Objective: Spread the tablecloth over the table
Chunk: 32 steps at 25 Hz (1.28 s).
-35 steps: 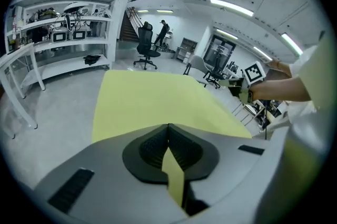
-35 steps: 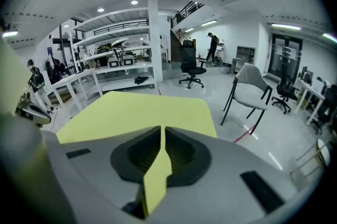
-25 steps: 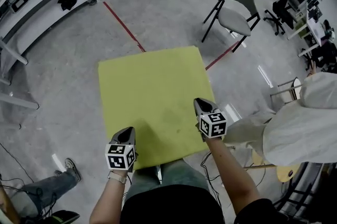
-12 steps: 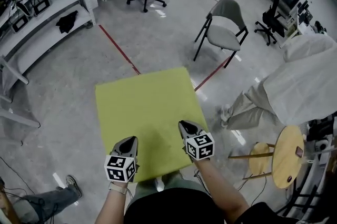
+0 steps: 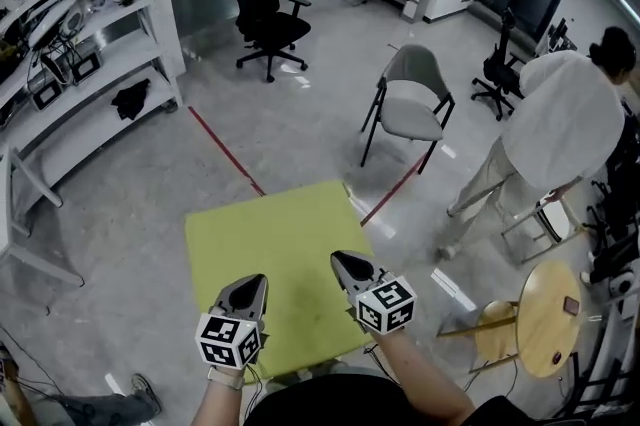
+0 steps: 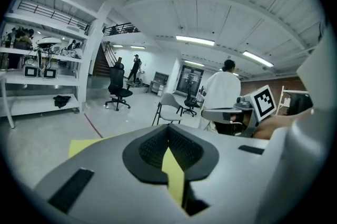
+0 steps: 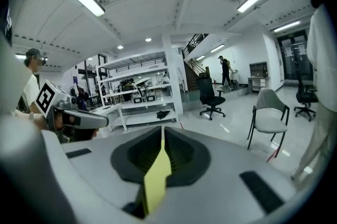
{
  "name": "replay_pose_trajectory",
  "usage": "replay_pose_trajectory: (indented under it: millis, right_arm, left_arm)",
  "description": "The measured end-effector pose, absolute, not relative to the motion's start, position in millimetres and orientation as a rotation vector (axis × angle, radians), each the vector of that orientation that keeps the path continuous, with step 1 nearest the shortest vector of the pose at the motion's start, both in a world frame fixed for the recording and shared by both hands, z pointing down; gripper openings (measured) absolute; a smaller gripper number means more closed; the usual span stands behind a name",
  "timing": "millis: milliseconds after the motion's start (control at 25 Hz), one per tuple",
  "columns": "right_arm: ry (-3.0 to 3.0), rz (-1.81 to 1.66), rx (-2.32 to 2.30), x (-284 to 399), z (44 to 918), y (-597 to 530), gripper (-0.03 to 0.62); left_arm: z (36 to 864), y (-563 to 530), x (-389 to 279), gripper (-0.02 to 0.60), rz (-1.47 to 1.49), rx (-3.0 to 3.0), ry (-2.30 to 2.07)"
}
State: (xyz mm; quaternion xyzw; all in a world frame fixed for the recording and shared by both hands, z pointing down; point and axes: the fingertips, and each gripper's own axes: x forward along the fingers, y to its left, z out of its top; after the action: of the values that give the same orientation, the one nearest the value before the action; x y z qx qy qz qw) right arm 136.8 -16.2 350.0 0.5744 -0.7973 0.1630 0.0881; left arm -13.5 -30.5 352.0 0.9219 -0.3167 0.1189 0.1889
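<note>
The left claw [image 5: 249,284] and right claw [image 5: 341,260] are grey with dark pads [image 6: 150,148], each carrying a black-and-white marker cube [image 5: 229,341]; the top [image 5: 330,402] is black.

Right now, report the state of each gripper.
Left gripper: jaws shut on the yellow-green tablecloth.
Right gripper: jaws shut on the same tablecloth.

Bright ceiling strip lights [image 6: 195,40] give even light, floor [image 5: 330,84] glare, and perhaps slightly soft, fisheye-bent edges.
</note>
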Motion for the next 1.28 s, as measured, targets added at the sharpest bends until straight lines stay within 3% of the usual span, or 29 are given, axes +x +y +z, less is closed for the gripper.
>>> replay_pose_trajectory:
  millis: [560,1280]
  right_arm:
    - [-2.628,0.145,1.629,120.0,206.0,-19.5,0.028]
    - [-2.737,0.001,1.566,109.6,166.4,-18.4,0.017]
  left_arm:
    - [239.0,-37.2,-0.5,0.014,0.125,2.756,-0.949]
    - [201.7,-34.6,-13.3,0.014,0.036,2.809,-1.070]
